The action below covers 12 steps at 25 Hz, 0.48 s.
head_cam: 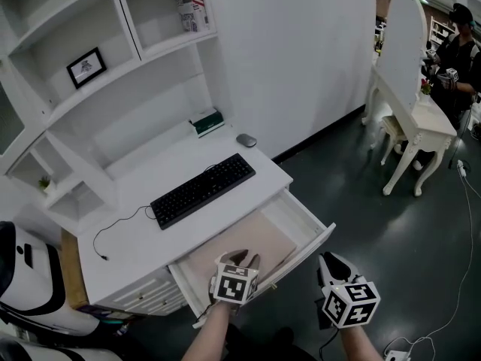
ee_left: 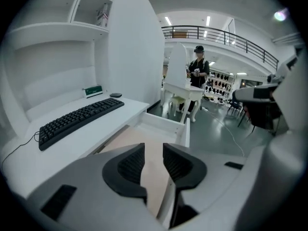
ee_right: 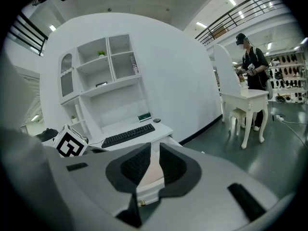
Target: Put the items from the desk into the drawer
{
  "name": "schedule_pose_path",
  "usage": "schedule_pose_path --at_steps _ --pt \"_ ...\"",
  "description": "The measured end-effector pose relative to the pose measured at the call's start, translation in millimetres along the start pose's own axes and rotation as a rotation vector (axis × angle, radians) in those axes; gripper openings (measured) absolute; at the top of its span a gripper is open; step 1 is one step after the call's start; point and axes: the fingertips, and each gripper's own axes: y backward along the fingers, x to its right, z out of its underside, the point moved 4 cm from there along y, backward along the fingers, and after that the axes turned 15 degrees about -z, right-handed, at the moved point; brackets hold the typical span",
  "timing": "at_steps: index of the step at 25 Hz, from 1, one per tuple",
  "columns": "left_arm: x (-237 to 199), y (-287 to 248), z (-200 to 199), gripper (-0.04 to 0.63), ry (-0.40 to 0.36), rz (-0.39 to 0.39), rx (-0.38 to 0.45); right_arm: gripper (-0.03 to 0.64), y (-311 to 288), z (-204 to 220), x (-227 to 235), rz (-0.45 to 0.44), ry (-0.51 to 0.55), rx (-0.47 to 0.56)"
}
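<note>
Flat black keyboard [head_cam: 203,189], pale-bottomed open drawer [head_cam: 308,213], oval mouse [head_cam: 246,140]

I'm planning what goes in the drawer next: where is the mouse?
In the head view the mouse lies at the far right corner of the desk, beyond the keyboard and just right of the green box.

On my bench [head_cam: 135,243] the keyboard [head_cam: 203,189] lies mid-surface. The mouse [head_cam: 246,140] sits behind it to the right, a box [head_cam: 207,122] just left of that. The open drawer [head_cam: 307,218] juts out in front, under my left gripper [head_cam: 242,260].
</note>
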Motion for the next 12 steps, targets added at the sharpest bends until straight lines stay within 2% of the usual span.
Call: schedule_pose_path --at_steps 4,12 --pt "-6 18 -6 0.081 0.058 -0.001 0.058 0.054 -2 -2 -9 -0.023 0.013 0.004" --pt "-24 60 -16 0.028 0.156 -0.059 0.191 0.017 2 -12 -28 -0.052 0.044 0.026"
